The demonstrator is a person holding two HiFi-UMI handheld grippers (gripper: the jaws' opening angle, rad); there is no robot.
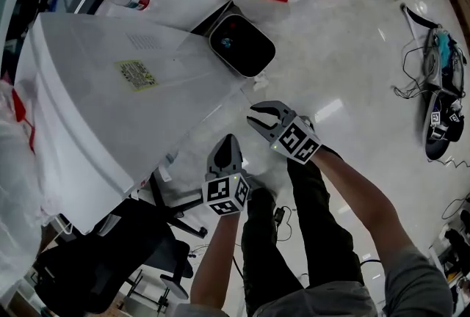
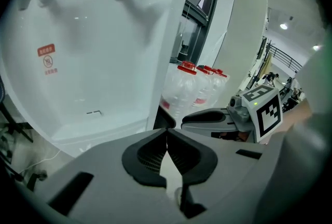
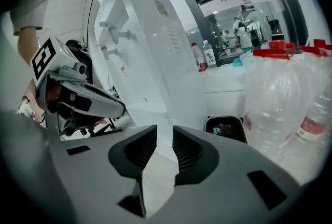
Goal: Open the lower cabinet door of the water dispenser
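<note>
Closest to the lens, the left tongs (image 2: pixel 167 130) are sitting fully together, pad against pad, with nothing caught between them. The right tongs (image 3: pixel 164 129) are standing slightly apart and are likewise gripping nothing, with only white panel showing through the gap. Both are pointing downward toward the water dispenser (image 1: pixel 110 103), which is standing on the floor just ahead of the person, beside a dark waste bin (image 1: pixel 242 44). The lower cabinet door (image 3: pixel 155 120) is judged to be the white front panel beneath the tap recess. Much of it is lying hidden behind the tong bodies, and neither tool is appearing to touch it. No handle, knob or finger recess is showing clearly enough to confirm. Assessment: the door is looking like a thin, rigid, glossy plastic panel, light to swing but slippery to pinch, and probably held by a light catch. The best purchase is likely lying at its free vertical edge or top lip, hooked with one jaw tip, since the flat face is offering nothing to clamp. A steady outward pull is advisable, as a sharp tug is risking shifting the tall cabinet.
</note>
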